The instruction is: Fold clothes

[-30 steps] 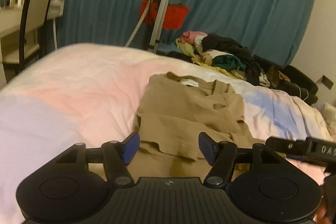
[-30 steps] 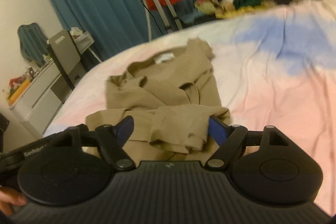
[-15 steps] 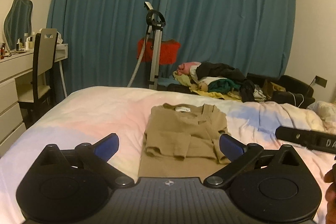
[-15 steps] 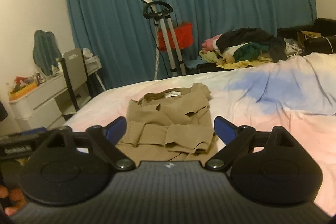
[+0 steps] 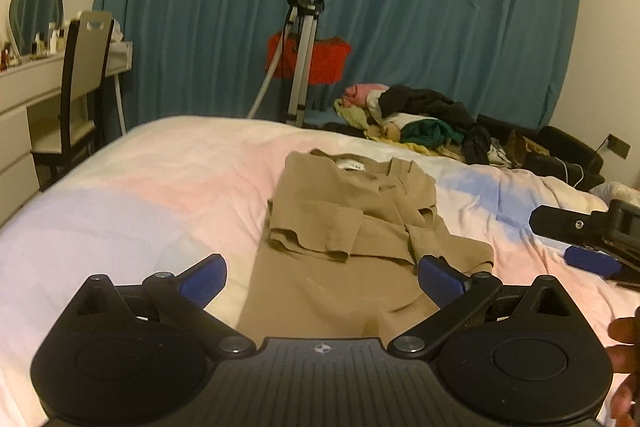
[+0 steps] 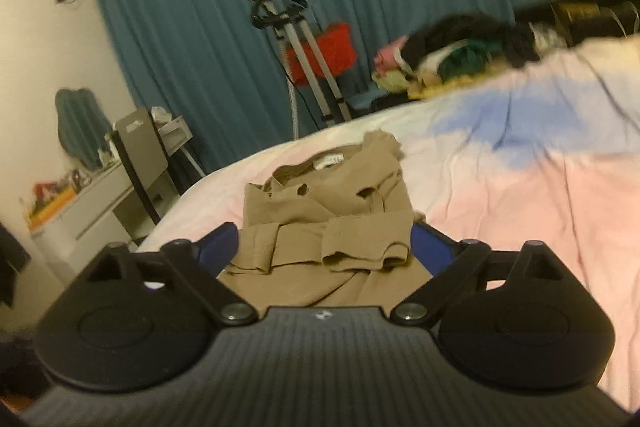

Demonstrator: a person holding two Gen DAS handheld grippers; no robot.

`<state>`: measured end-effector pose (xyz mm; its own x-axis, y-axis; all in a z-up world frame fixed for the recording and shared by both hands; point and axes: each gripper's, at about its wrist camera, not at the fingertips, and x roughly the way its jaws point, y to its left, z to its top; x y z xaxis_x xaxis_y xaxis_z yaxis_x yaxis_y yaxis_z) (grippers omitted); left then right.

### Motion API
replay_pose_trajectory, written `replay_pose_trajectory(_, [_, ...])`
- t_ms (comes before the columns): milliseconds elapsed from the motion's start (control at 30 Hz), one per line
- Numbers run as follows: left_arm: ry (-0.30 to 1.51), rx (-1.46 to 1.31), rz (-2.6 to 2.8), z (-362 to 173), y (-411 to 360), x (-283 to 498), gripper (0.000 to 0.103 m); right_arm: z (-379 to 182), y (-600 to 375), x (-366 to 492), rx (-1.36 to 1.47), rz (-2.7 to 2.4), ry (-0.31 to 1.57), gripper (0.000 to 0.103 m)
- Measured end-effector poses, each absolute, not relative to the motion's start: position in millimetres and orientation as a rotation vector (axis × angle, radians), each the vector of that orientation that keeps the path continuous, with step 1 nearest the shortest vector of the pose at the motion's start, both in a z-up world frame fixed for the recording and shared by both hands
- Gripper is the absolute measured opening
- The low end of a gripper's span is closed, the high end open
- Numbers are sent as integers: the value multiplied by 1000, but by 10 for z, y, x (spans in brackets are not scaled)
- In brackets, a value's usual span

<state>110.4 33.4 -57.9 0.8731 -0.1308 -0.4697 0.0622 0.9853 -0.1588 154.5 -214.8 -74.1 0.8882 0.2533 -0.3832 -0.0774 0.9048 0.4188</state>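
Both tongs, left (image 5: 322,277) and right (image 6: 325,245), hang spread apart and empty, dipping back toward the tan shirt (image 5: 352,239) after lifting away; it lies on the bed (image 5: 140,195), sleeves folded in, bottom fold likely next.
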Motion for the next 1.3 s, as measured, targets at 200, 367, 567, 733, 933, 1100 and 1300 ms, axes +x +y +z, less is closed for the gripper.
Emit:
replay_pose_trajectory(200, [642, -259, -79, -789, 376, 1193, 102, -859, -2145, 1588, 427, 133, 497, 94])
replay_pose_trajectory(367, [736, -371, -72, -945, 457, 1285, 102, -957, -2175, 1613, 493, 139, 555, 94])
replay_pose_trajectory(567, [877, -743, -107, -1296, 775, 1408, 102, -1219, -2287, 1589, 805, 170, 690, 94])
replay_pose_trajectory(733, [904, -899, -83, -1523, 937, 1512, 101, -1566, -2391, 1536, 1176, 253, 730, 94])
replay_pose_trajectory(933, [855, -1046, -23, -1645, 1081, 1569, 73, -1940, -2456, 1567, 1378, 215, 820, 96])
replay_pose_trajectory(1100, [858, -1198, 34, -1796, 1245, 1600, 35, -2070, -2529, 1657, 1395, 142, 819, 79])
replay_pose_trajectory(1300, [815, -1201, 30, -1769, 1222, 1645, 18, -2119, -2641, 1622, 1394, 26, 744, 59])
